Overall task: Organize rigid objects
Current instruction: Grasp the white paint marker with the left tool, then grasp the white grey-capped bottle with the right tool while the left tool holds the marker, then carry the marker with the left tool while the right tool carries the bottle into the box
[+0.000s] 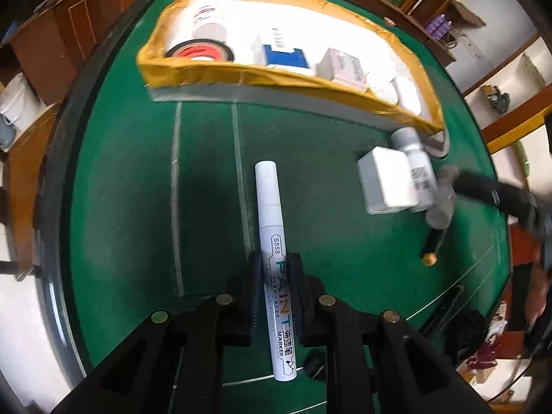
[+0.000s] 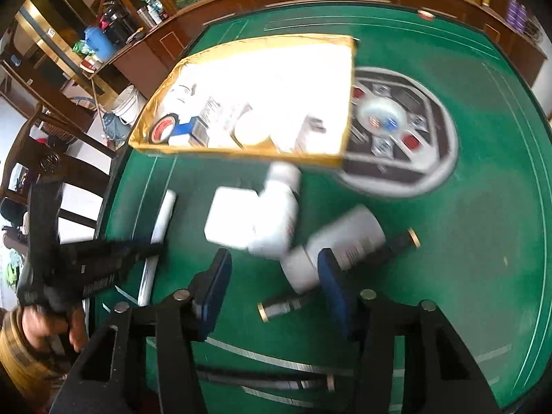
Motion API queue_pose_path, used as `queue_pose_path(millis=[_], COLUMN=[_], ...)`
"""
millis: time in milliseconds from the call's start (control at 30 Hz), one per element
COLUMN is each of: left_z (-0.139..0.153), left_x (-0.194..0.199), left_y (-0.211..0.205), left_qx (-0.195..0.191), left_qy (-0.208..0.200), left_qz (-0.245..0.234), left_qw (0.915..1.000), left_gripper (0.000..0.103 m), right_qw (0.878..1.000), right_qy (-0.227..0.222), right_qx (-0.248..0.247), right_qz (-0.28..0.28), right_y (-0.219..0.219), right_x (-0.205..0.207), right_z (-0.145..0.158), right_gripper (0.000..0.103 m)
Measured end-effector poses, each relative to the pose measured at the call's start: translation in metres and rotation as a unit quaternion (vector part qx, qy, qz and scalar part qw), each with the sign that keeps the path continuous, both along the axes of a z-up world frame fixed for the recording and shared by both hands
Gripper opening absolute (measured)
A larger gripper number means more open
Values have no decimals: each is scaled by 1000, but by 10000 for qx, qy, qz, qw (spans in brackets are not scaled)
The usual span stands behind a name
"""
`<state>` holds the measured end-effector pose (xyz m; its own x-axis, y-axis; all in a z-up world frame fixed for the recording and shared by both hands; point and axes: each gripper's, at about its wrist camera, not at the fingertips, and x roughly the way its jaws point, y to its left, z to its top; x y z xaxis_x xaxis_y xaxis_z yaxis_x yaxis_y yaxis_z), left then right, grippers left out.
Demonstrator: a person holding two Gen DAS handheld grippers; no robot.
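Pinching paint marker (image 1: 276,269), left claw (image 1: 275,269); right claw (image 2: 272,276) spread, nothing gripped.

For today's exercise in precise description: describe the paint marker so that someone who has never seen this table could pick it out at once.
Start at the gold-edged box on the green table. In front of it, the white paint marker lies pointing at the box, its lower half clamped in the left gripper. Unlike the squat white bottles and square white box to its right, it is long, slim and printed "PAINT MARKER".
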<state>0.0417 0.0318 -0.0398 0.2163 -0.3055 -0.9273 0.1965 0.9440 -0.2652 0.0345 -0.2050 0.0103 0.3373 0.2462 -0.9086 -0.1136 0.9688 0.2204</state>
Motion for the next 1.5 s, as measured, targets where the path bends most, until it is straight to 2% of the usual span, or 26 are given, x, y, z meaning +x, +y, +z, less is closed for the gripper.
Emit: queue_pose_path(millis=[133,200,367,533,667,833,1000,1133,1500], left_z=[-2,-4,-1,0,0,0,1,2,3], left_x=[-7,-8,-7,-6,-5,-3,-2,-1,-2], left_y=[6,5,12,14,16,18,12,5,1], left_qx=[-96,-123,-134,-214,-231,-272,-91,74,228], left_qy=[19,8,34,86,117,198,151,136,43], left_qz=[115,138,158,191,190,179,37,-54,-90], left_qw=[9999,9998,9998,9996,9995,9993,9998,9999,9997], left_gripper=[15,15,15,16,16,16,16,16,15], right_qw=[9993,9985,9984,9980,9979,9972,9959,9957,9941], right_qy=[230,398,452,622,637,733,823,844,812], right_qx=[-284,-377,-350,65,99,-91,-272,-315,-605], right_qz=[59,19,-10,-89,-82,114,241,220,385], right_y=[14,17,19,6,4,7,12,16,33], right_x=[25,34,48,57,47,21,-8,-4,4], right_z=[-15,-27,-34,-38,-38,-42,-43,-47,-56], right_gripper=[32,30,33,34,34,34,34,34,33])
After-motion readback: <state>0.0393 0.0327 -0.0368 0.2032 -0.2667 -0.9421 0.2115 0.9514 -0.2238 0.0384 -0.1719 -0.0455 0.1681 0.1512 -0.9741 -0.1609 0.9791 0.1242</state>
